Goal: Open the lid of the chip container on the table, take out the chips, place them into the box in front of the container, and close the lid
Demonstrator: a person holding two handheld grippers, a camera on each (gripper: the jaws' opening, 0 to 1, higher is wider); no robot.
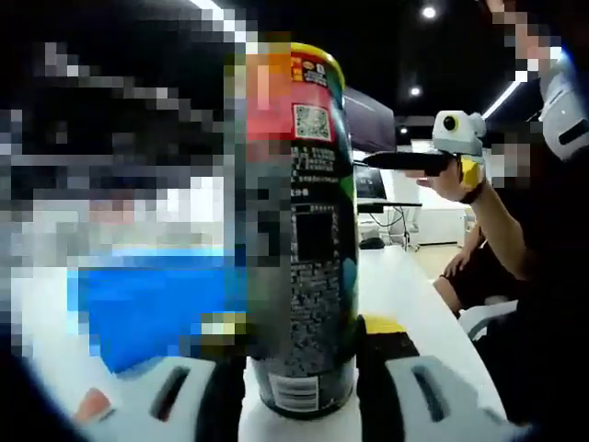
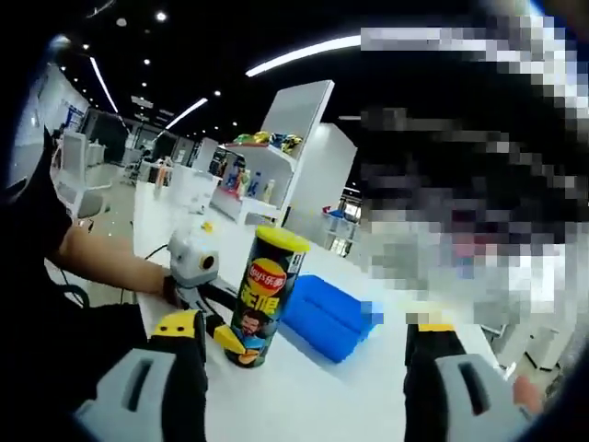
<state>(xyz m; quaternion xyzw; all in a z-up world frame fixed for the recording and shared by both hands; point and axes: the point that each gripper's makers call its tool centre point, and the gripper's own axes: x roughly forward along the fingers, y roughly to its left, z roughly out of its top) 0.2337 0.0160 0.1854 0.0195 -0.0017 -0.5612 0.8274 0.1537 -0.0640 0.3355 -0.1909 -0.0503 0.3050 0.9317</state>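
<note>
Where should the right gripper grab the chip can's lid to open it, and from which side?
Grip the yellow lid by its rim, coming down from above. The chip can stands upright, its base held between the left gripper's fingers, leaving the top free.

Left tongs (image 1: 299,368) clamped, right tongs (image 2: 304,368) spread wide

We count one chip can (image 2: 262,296) with one yellow lid (image 2: 282,239), standing on one white bench (image 2: 304,396). One blue box (image 2: 327,313) lies just beside the can, at its three o'clock. We see two tongs: the left tongs (image 2: 213,322) by the can and the right tongs (image 1: 405,161).
</note>
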